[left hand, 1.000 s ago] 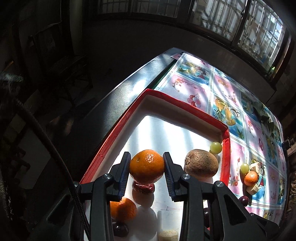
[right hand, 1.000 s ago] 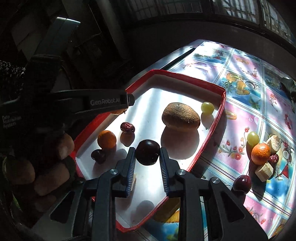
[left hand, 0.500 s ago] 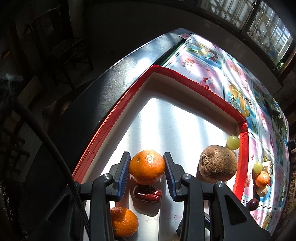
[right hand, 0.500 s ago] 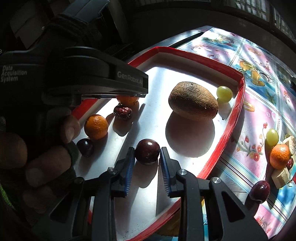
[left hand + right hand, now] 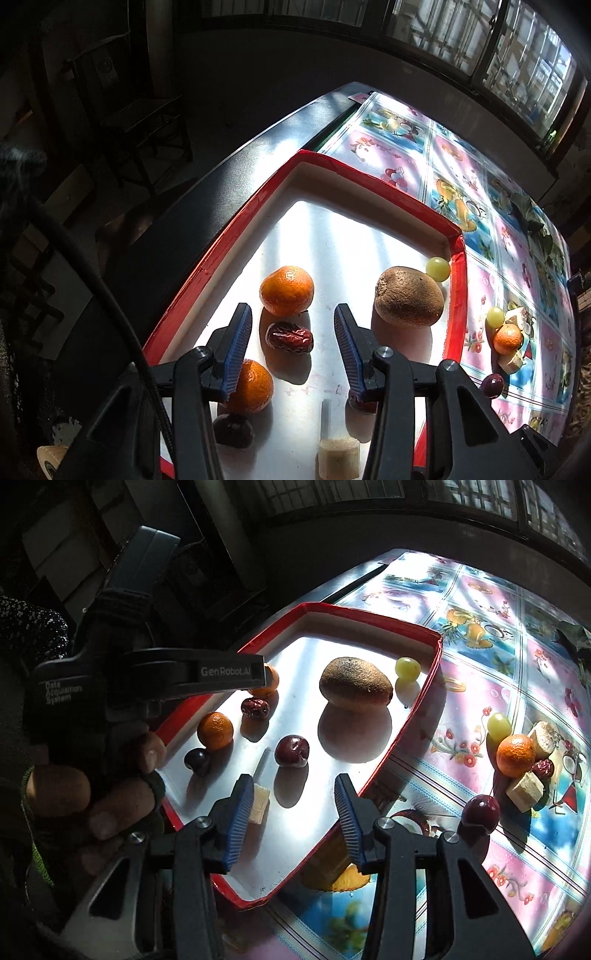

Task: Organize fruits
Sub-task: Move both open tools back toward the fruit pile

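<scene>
left gripper: jaws spread wide over the tray, holding nothing; a red date lies between the fingers on the tray floor.
right gripper: jaws wide apart, empty, low over the near part of the tray.
tray: red rim, white floor, on the fruit-print tablecloth.
in the tray: a mandarin just beyond the date, a second mandarin nearer, a kiwi, a green grape by the far corner, a dark cherry just ahead of the right gripper, a darker cherry, a pale banana piece.
outside the tray: a small heap of mandarin, grape, date and banana pieces on the cloth, a loose cherry near it.
</scene>
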Demonstrator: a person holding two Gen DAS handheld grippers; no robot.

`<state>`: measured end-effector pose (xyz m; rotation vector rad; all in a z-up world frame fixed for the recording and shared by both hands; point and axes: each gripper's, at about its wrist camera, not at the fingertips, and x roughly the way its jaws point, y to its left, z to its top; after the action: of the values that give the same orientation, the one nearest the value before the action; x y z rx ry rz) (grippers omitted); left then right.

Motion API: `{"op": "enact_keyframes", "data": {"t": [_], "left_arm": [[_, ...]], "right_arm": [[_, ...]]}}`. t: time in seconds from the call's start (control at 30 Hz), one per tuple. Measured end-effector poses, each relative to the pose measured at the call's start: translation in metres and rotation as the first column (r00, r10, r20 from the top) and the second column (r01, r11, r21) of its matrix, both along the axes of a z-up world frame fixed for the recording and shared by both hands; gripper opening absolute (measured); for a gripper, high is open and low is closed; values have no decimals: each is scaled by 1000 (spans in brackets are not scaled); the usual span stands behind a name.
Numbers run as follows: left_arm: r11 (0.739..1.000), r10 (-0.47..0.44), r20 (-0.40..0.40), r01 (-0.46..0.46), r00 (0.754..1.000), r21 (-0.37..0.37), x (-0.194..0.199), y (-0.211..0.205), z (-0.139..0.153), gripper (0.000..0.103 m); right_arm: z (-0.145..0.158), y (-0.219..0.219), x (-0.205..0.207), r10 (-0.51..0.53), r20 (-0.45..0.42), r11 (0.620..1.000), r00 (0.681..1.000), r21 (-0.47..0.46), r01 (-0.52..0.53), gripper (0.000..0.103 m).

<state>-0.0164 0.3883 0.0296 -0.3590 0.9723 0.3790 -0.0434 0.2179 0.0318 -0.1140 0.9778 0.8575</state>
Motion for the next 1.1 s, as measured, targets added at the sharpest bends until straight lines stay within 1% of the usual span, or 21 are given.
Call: {"op": "enact_keyframes", "data": {"t": [0.2, 0.37, 0.63, 0.97, 1.1], "left_arm": [[997, -5, 44, 1, 999, 77, -20, -28, 15, 52], [992, -16, 73, 7, 997, 127, -32, -50, 25, 53], [988, -54, 96, 39, 994, 148, -42, -77, 33, 54], [984, -95, 101, 77, 990, 163, -52, -103, 38, 57], [982, -107, 104, 89, 989, 165, -55, -110, 40, 59]], "right_arm": [[15, -42, -7, -66, 25, 998, 998, 19, 65, 49], [17, -75, -7, -140, 46, 990, 989, 2, 140, 50], [13, -117, -6, -234, 44, 972, 971, -9, 234, 50], [11, -146, -10, -289, 46, 957, 956, -9, 290, 50], [11, -155, -13, -305, 52, 952, 951, -9, 306, 53]]}}
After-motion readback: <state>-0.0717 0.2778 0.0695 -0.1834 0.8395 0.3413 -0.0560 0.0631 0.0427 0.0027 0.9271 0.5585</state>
